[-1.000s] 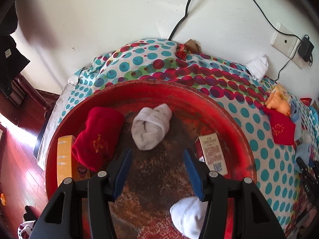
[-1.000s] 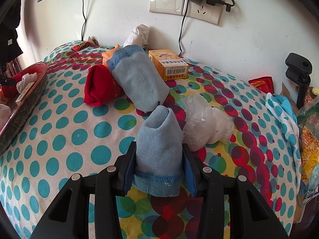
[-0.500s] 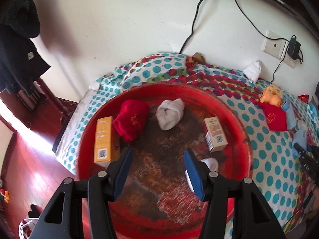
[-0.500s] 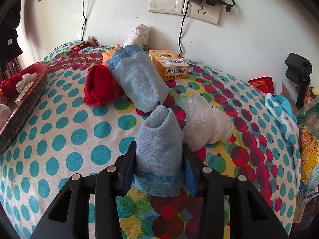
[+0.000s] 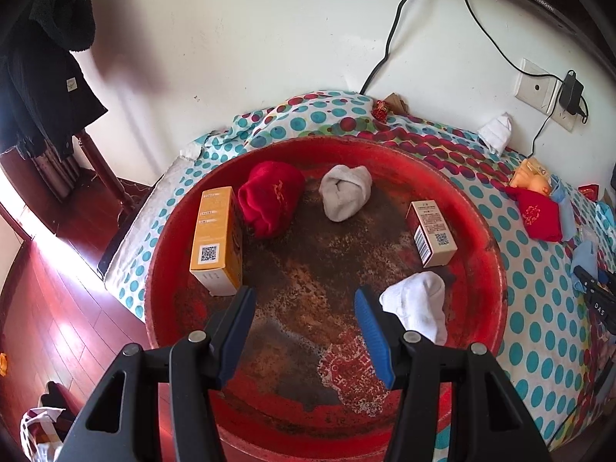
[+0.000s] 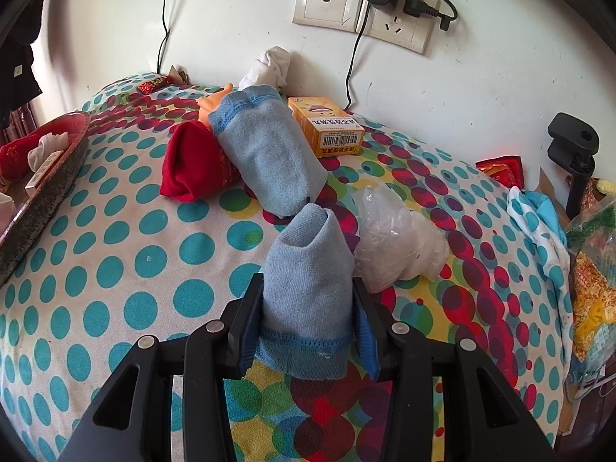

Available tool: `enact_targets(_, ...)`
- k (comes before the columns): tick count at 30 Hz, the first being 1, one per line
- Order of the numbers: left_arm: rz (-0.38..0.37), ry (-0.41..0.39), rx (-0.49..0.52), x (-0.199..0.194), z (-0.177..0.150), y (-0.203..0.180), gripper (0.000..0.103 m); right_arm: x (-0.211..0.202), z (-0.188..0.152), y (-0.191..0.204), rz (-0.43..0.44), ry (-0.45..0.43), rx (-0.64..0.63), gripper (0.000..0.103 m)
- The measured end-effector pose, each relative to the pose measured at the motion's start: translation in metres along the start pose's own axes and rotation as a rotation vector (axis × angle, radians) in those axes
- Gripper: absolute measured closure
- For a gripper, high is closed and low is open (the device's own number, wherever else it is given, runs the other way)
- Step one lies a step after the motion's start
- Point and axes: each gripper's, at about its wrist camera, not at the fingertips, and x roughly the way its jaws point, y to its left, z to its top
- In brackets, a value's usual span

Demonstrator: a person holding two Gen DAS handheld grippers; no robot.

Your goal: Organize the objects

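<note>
Right hand-held gripper (image 6: pixel 308 319) angled downward, clamping blue sock (image 6: pixel 308 288)

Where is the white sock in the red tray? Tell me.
In the left wrist view, the white sock lies at the red tray's right side, below the small white box.

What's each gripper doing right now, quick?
Left gripper: open, empty, above the red tray.
Right gripper: shut on the blue sock.
</note>
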Motion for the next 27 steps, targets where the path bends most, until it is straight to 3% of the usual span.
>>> enact_targets(8, -0.032, -0.02, -0.061, 0.006, -0.007, 0.011, 0.048, -0.001, 0.0, 0.005, -0.014, -0.001, -0.008, 0.063)
enact_targets(27, -0.086, -0.053, -0.034, 0.007, -0.015, 0.012, 0.048, -0.003, 0.001, 0.012, -0.065, -0.008, -0.042, 0.063)
